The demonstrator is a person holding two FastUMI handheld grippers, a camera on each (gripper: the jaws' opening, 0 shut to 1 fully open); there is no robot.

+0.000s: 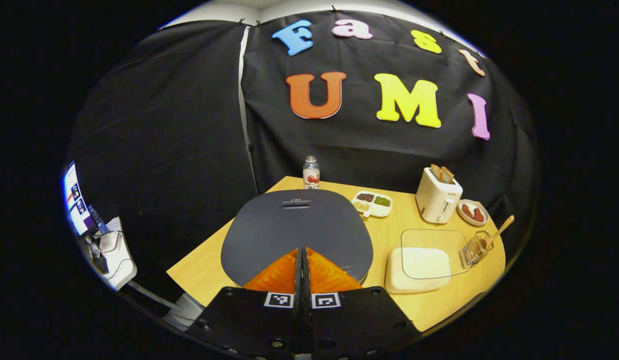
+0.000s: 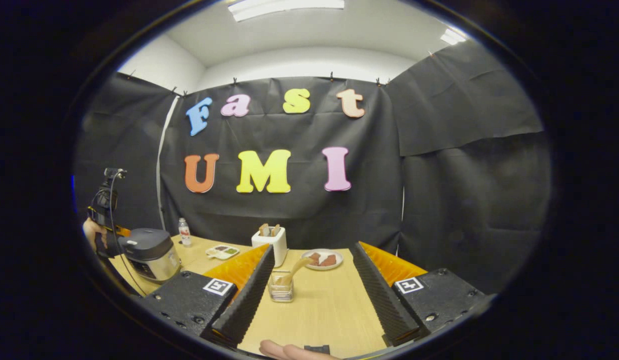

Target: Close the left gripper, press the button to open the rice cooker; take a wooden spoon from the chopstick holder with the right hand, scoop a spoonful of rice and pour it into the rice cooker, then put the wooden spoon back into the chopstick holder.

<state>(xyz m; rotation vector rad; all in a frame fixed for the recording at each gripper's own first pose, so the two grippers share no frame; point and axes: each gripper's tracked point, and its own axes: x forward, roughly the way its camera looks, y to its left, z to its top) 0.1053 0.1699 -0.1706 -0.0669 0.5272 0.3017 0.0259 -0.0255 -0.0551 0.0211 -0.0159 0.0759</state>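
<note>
My left gripper [image 1: 303, 252] is shut, its fingers pressed together just above the near edge of the closed dark grey rice cooker lid [image 1: 296, 222]. In the right gripper view the rice cooker [image 2: 149, 252] stands at the far left with its lid down, and the left gripper [image 2: 119, 231] hovers over it in a hand. My right gripper [image 2: 313, 249] is wide open and holds nothing. Between its fingers stands the wire chopstick holder [image 2: 280, 288] with the wooden spoon [image 2: 295, 270] leaning in it. The holder [image 1: 475, 248] and spoon [image 1: 498, 233] sit beside the rice box [image 1: 418, 267].
A toaster [image 1: 438, 197] with bread, a small plate [image 1: 473, 212] of reddish food, a divided snack tray [image 1: 372, 203] and a bottle [image 1: 311, 173] line the back of the wooden table [image 1: 389, 310]. The rice box has a clear lid. A fingertip [image 2: 289, 351] shows at the bottom edge.
</note>
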